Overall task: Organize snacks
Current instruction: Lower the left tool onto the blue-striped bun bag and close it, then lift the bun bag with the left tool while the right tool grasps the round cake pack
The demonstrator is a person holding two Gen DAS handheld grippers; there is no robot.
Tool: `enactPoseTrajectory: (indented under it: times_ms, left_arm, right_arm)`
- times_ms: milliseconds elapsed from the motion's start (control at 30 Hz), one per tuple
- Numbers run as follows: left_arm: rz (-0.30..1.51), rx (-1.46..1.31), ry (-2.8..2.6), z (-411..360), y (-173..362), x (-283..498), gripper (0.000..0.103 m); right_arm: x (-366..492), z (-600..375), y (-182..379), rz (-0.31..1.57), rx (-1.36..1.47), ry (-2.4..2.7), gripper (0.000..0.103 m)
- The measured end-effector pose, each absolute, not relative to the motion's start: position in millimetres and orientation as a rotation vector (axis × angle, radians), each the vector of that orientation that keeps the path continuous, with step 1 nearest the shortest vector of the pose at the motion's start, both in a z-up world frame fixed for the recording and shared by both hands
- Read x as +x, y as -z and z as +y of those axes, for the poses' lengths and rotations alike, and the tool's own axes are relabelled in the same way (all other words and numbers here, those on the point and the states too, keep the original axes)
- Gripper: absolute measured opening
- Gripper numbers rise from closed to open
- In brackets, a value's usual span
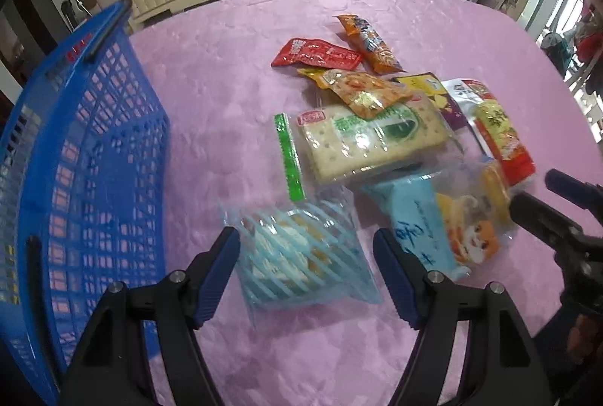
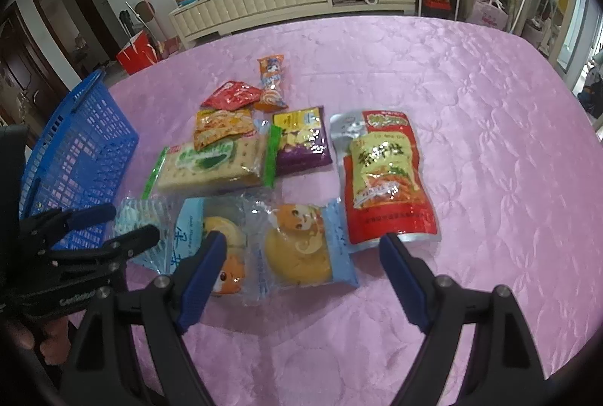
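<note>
Clearly both tools wait wide open and hold nothing: the left gripper (image 1: 306, 268) straddles a clear blue-striped wafer packet (image 1: 301, 255), the right gripper (image 2: 303, 270) a pale-blue cake pouch (image 2: 301, 251). Loose snack packets lie clustered mid-table on the pink quilted tablecloth (image 2: 471, 104). Beside them, at its left edge, stands the blue plastic lattice basket (image 1: 94, 142), probably their destination; the right side offers free room.

The left gripper (image 1: 306, 257) fills the lower middle of its own frame, jaws spread wide. The right gripper (image 2: 301, 264) sits likewise, jaws wide apart. At lower left of the right view, what looks like a hand (image 2: 45, 340) grips the left tool.
</note>
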State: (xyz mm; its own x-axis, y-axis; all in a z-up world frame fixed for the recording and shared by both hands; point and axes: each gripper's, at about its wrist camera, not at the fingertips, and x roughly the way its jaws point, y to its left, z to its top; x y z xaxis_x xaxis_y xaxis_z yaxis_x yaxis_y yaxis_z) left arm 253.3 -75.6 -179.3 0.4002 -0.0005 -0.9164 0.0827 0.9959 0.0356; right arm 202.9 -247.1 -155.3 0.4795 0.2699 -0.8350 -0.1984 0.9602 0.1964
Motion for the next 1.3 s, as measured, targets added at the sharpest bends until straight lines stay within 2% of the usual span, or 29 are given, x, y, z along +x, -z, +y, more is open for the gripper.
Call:
enactPoseTrajectory:
  times_ms: [333,400,567,700,800,1000,1233,1300]
  left_arm:
    - [1.196,0.152,0.001,-81.2,193.1,264.9,0.073]
    - [1.209,0.175,-0.005,-84.3,199.7,267.9,0.081]
    - [1.214,0.198,-0.019,-89.9,209.3,270.6,0.082]
    - [1.21,0.126,0.0,-81.6,200.7,267.0,0.065]
    - [1.204,0.073,0.048,-78.7,192.2,260.2,0.058]
    - [1.163,-0.005,0.099,-73.3,176.3,247.0,0.057]
    - [1.116,0.007,0.133,-82.1,159.4,231.5,0.057]
    - [1.102,0.018,0.145,-85.0,156.8,230.1,0.057]
  right_arm:
    - [202.4,-258.4,147.9,1.024,0.068,-0.246,0.086]
    - [201.3,-259.4,147.5,1.026,0.061,-0.24,0.086]
    - [195.5,-264.7,142.9,1.024,0.053,-0.216,0.086]
    - [192.3,-271.8,138.8,1.022,0.058,-0.195,0.086]
    - [193.4,-274.6,137.2,1.033,0.064,-0.192,0.086]
    - [203.3,-264.3,135.4,1.066,0.072,-0.268,0.086]
    - [222.1,-244.2,161.7,1.17,0.079,-0.337,0.086]
    - [226.5,-243.1,170.3,1.187,0.06,-0.311,0.082]
